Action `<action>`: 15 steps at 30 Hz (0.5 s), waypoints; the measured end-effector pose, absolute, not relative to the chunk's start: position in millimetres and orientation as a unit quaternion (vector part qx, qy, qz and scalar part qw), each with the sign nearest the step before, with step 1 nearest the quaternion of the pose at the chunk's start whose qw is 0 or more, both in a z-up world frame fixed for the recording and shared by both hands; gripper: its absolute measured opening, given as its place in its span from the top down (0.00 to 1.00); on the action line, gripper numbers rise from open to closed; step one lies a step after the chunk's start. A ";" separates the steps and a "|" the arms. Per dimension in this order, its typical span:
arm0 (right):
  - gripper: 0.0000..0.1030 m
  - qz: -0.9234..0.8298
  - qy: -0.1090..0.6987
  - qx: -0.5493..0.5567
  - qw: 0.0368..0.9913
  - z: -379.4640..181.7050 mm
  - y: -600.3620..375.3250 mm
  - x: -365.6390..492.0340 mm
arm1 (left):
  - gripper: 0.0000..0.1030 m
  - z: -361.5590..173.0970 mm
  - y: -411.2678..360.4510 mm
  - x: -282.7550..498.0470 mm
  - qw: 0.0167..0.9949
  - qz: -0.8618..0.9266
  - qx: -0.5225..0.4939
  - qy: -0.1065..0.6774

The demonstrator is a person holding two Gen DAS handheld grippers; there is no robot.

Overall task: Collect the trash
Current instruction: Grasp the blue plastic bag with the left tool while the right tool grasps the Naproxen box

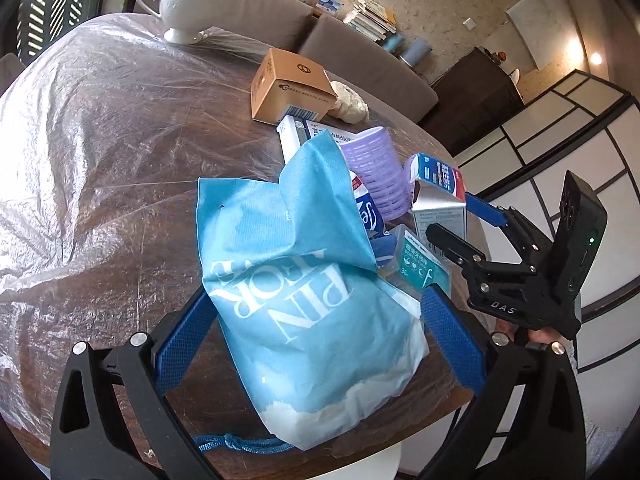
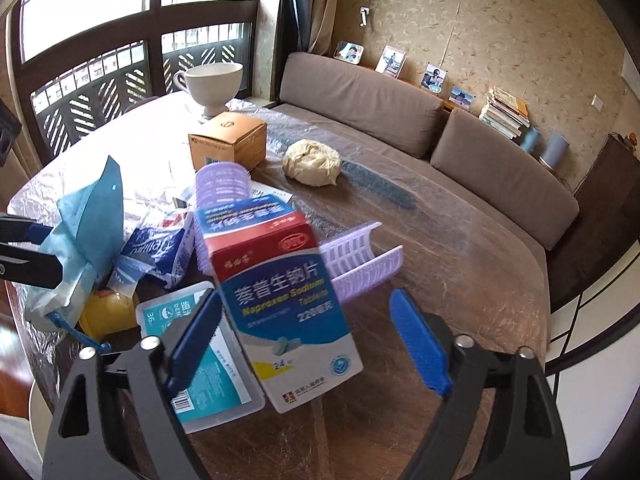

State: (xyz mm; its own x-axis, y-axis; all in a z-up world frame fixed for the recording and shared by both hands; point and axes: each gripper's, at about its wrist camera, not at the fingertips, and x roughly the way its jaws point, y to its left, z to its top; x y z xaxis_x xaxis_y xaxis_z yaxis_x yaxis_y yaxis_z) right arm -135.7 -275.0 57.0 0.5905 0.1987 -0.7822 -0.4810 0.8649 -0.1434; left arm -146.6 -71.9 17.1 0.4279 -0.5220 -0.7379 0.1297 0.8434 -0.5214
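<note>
right tool (image 2: 308, 328) around medicine box (image 2: 288, 300)

I see a brown sofa (image 2: 360, 96) along the patterned beige wall (image 2: 500, 20), big window (image 2: 120, 20) w/ daylight, book stack (image 2: 506, 114), dark cabinet (image 1: 476, 92), lamp on.

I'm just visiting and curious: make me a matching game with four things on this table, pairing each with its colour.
Things:
1. footed ceramic teacup
2. ridged plastic hair roller
3. square cardboard box
4. soft drawstring bag

Colours:
A. light blue with white lettering
B. white
C. lilac
D. tan brown

Pairs: 1-B, 2-C, 3-D, 4-A
</note>
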 end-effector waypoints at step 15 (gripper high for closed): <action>0.56 0.189 0.389 -0.134 0.892 78.3 -282.4 -154.7 | 0.39 28.3 -75.9 -150.9 0.839 -0.202 -0.151 0.482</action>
